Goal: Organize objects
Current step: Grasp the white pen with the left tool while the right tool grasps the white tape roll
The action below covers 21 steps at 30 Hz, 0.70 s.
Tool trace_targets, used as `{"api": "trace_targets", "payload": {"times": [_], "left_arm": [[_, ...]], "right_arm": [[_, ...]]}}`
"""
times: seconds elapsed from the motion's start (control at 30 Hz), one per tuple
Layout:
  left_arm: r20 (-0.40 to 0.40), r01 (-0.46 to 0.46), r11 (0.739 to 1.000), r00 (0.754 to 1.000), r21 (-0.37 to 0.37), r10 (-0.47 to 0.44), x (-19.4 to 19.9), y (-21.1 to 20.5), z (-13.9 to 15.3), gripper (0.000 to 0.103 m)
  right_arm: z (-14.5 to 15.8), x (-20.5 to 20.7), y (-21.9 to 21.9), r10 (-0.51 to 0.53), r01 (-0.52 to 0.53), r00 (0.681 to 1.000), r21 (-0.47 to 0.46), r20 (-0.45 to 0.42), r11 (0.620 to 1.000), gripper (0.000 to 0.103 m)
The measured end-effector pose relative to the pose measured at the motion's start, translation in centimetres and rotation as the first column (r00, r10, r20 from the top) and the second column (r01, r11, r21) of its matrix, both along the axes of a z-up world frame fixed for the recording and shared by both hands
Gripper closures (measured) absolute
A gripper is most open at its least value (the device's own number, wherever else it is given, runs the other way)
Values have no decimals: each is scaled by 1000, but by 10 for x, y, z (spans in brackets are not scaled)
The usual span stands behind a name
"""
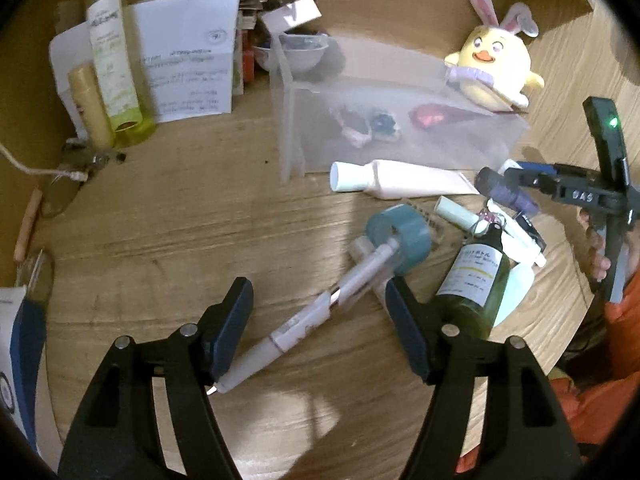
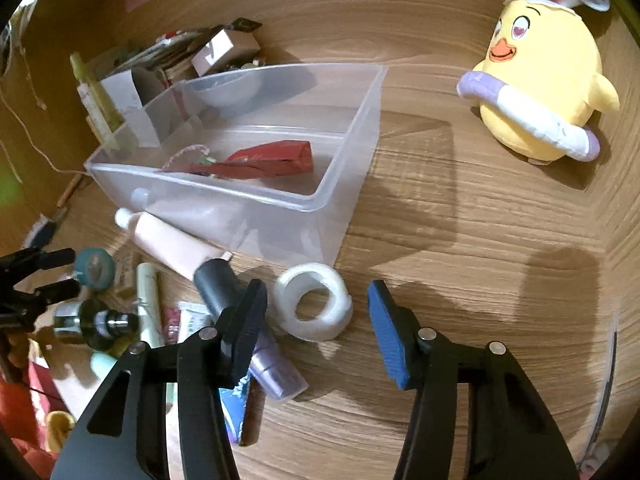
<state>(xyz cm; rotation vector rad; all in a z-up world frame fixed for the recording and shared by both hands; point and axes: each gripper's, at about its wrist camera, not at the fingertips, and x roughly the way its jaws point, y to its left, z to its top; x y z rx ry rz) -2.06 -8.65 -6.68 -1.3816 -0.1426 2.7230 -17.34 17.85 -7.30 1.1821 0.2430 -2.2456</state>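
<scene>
While both grippers hung with jaws spread wide and holding nothing, a wood-grain table [image 2: 460,208] filled each view, with a matching wood wall behind it. The left gripper [image 1: 320,320] straddled a white pen [image 1: 288,328] lying flat. The right gripper [image 2: 316,332] hovered over a white tape roll [image 2: 316,300], just beside a clear plastic bin [image 2: 352,152]. A yellow chick plush [image 2: 548,92] sat well apart.

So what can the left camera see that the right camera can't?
Only the left wrist view shows the white pen lying between the open left gripper fingers. Only the right wrist view shows the white tape roll ahead of the open right gripper. Both show the clear bin, pink tube and yellow chick plush.
</scene>
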Motion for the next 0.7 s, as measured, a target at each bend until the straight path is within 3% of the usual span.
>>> {"api": "trace_targets", "payload": {"times": [0.03, 0.1, 0.17, 0.33, 0.7], "left_arm": [[-1, -3, 1000, 1000, 2, 3, 1, -1, -1, 41], [0, -10, 1000, 1000, 14, 10, 2, -4, -4, 56], [-14, -18, 1000, 1000, 3, 18, 4, -5, -4, 61], [-10, -17, 1000, 1000, 24, 17, 4, -8, -4, 91], [-78, -53, 998, 995, 39, 56, 6, -11, 17, 93]], "right_arm": [[-2, 0, 0, 2, -2, 1000, -1, 9, 1000, 66], [-1, 0, 2, -8, 8, 1000, -6, 0, 1000, 66], [1, 2, 5, -18, 18, 1000, -9, -13, 1000, 66], [9, 7, 13, -43, 42, 998, -25, -38, 999, 67], [50, 22, 31, -99, 87, 987, -102, -129, 991, 67]]}}
